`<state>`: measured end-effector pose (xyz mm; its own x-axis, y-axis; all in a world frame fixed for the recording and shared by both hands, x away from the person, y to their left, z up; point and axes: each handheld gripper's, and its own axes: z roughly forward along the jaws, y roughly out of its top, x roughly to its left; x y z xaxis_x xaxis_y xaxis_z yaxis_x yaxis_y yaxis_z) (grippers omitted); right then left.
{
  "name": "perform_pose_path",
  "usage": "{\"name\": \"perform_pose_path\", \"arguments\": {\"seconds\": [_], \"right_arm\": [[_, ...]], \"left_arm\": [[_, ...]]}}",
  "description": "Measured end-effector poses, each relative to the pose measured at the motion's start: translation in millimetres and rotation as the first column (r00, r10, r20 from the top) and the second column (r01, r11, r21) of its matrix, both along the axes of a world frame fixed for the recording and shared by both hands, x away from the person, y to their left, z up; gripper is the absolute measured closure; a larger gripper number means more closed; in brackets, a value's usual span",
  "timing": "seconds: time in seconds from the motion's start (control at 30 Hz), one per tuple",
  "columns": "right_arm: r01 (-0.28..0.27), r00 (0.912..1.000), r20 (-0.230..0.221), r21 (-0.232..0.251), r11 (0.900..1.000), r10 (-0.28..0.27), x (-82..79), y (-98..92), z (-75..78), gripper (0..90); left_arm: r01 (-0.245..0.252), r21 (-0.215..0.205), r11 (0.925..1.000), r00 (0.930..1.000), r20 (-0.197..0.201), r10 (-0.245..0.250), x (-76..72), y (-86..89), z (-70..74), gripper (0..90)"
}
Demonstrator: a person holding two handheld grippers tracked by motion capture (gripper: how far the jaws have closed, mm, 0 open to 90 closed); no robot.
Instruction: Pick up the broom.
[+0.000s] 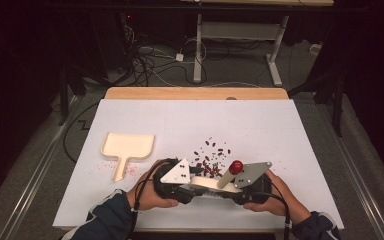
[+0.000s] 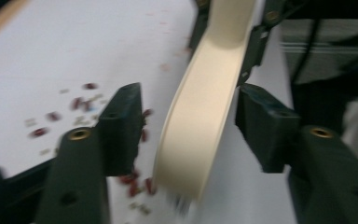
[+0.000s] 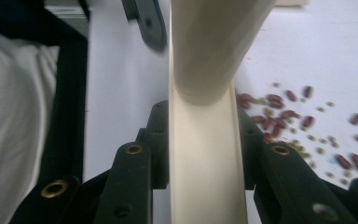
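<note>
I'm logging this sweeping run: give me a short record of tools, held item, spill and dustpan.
left tool: open around the cream plastic brush handle, pads apart from it
right tool: shut on the handle
handle tip: red knob
spill: dark red beans scattered on the white table
dustpan: cream plastic dustpan, lying to the left, untouched
</note>
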<state>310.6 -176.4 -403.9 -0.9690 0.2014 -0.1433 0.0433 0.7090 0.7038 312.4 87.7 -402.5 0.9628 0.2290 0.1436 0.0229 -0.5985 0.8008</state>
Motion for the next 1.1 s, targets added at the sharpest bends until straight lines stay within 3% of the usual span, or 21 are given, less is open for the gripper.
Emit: {"name": "perform_pose_path", "arguments": {"seconds": [0.07, 0.17, 0.23, 0.3, 0.33, 0.37, 0.4, 0.43, 0.47, 0.63, 0.67, 0.7, 0.77, 0.9, 0.93, 1.1], "right_arm": [[0.042, 0.9991, -0.004, 0.027, 0.999, -0.042, 3.9, -5.1, 2.2, 67.4], [0.102, 0.9948, 0.003, 0.046, 0.994, -0.102, 8.6, -13.8, 6.3, 67.3], [0.146, 0.9891, 0.008, 0.058, 0.988, -0.147, 11.3, -19.1, 9.0, 67.3], [0.187, 0.9818, 0.019, 0.073, 0.980, -0.189, 13.9, -24.5, 11.7, 67.3], [0.206, 0.9780, 0.016, 0.085, 0.975, -0.208, 15.7, -27.4, 13.1, 67.3], [0.224, 0.9741, 0.010, 0.097, 0.970, -0.226, 17.3, -30.3, 14.4, 67.3], [0.246, 0.9686, 0.010, 0.105, 0.964, -0.249, 18.6, -32.8, 15.6, 67.3], [0.264, 0.9633, 0.019, 0.103, 0.959, -0.268, 19.8, -35.2, 17.0, 67.3], [0.284, 0.9573, 0.027, 0.102, 0.953, -0.288, 20.9, -36.9, 18.1, 67.3], [0.348, 0.9337, 0.047, 0.110, 0.931, -0.355, 28.9, -44.4, 22.0, 67.3], [0.362, 0.9281, 0.050, 0.108, 0.926, -0.369, 30.3, -45.8, 22.1, 67.3], [0.370, 0.9243, 0.056, 0.105, 0.923, -0.377, 32.0, -47.5, 22.0, 67.4], [0.387, 0.9171, 0.060, 0.105, 0.916, -0.394, 36.0, -51.2, 21.3, 67.4], [0.435, 0.8919, 0.095, 0.087, 0.896, -0.442, 44.9, -57.6, 19.8, 67.4], [0.440, 0.8894, 0.093, 0.089, 0.893, -0.448, 48.4, -60.1, 19.4, 67.4], [0.503, 0.8547, 0.096, 0.094, 0.859, -0.510, 65.6, -68.8, 15.9, 67.4]], "left_arm": [[-0.096, -0.039, 0.9947, 0.9950, 0.026, 0.097, 2.3, 19.4, 1.4, 30.2], [-0.202, -0.061, 0.9776, 0.9773, 0.053, 0.205, 3.4, 43.0, 0.0, 25.3], [-0.279, -0.069, 0.9579, 0.9563, 0.072, 0.284, 3.5, 59.0, -3.4, 23.6], [-0.356, -0.048, 0.9331, 0.9268, 0.108, 0.360, 3.3, 74.7, -8.0, 22.4], [-0.384, -0.048, 0.9221, 0.9158, 0.107, 0.387, 3.6, 82.4, -10.4, 22.2], [-0.407, -0.054, 0.9117, 0.9069, 0.094, 0.411, 3.5, 90.0, -13.2, 22.0], [-0.407, -0.054, 0.9117, 0.9069, 0.094, 0.411, 3.5, 90.0, -13.2, 21.8], [-0.434, -0.058, 0.8992, 0.8942, 0.095, 0.437, 2.9, 97.3, -15.9, 21.8], [-0.469, -0.048, 0.8821, 0.8777, 0.088, 0.471, 0.6, 109.3, -21.6, 21.8], [-0.529, -0.050, 0.8474, 0.8450, 0.064, 0.531, -9.8, 129.2, -32.1, 21.8], [-0.529, -0.050, 0.8474, 0.8450, 0.064, 0.531, -9.8, 129.2, -32.1, 21.7], [-0.545, -0.054, 0.8369, 0.8348, 0.060, 0.547, -13.3, 134.8, -35.4, 21.7], [-0.561, -0.040, 0.8268, 0.8244, 0.064, 0.562, -17.1, 138.9, -38.7, 21.8], [-0.581, -0.017, 0.8140, 0.8129, 0.044, 0.581, -22.2, 144.4, -44.8, 21.7], [-0.582, -0.015, 0.8133, 0.8123, 0.042, 0.582, -22.9, 145.5, -45.0, 21.7], [-0.577, -0.004, 0.8168, 0.8155, 0.054, 0.576, -25.3, 145.3, -44.8, 21.8]]}}
